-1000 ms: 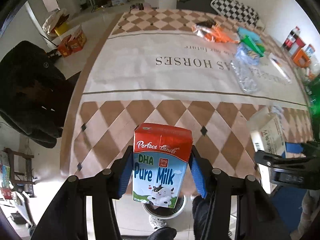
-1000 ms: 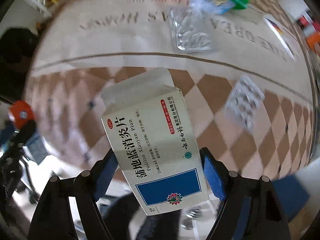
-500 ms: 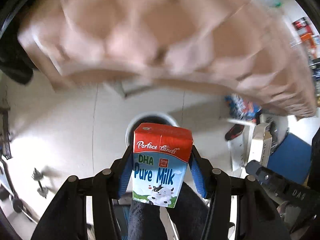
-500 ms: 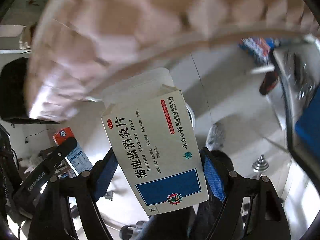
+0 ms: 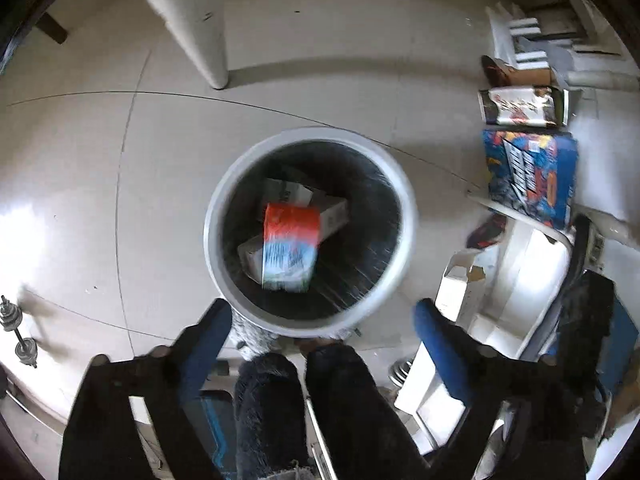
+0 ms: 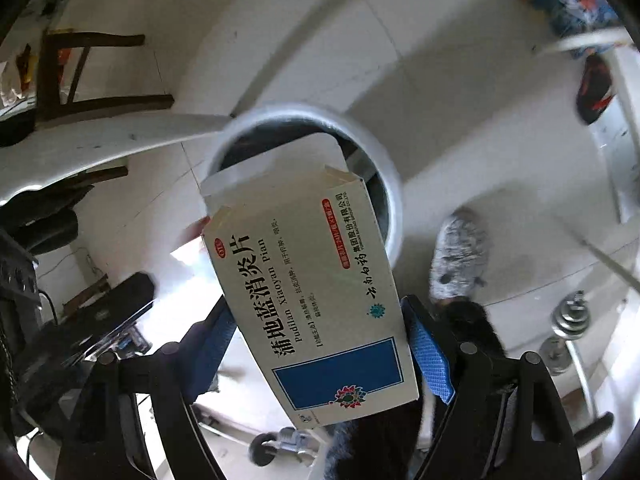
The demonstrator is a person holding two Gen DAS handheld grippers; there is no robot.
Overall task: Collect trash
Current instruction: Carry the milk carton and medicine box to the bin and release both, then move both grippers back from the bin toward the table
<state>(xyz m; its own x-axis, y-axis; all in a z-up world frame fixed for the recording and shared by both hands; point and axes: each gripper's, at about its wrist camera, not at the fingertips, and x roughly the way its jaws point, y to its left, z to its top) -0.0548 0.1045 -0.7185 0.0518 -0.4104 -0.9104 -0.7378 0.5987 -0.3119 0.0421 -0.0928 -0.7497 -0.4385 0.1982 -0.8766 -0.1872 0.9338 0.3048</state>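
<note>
In the left wrist view a round white trash bin (image 5: 224,204) with a black liner stands on the floor right below. The red and blue milk carton (image 5: 290,254) is blurred inside its mouth, over other boxes. My left gripper (image 5: 322,320) is open and empty just above the bin's near rim. In the right wrist view my right gripper (image 6: 320,332) is shut on a white and blue medicine box (image 6: 316,300), held above the same bin (image 6: 390,184), its open flap over the bin's mouth.
A white table leg (image 5: 192,20) stands beyond the bin. Colourful boxes (image 5: 528,176) and cardboard lie on the floor to the right. The person's dark trouser legs (image 5: 304,404) and a grey slipper (image 6: 460,256) are close by the bin. Small dumbbells (image 5: 18,332) lie at the left.
My left gripper has opened and let go of the milk carton, which is now in the bin. Both grippers have swung from the table down over the bin. The right still holds the medicine box.
</note>
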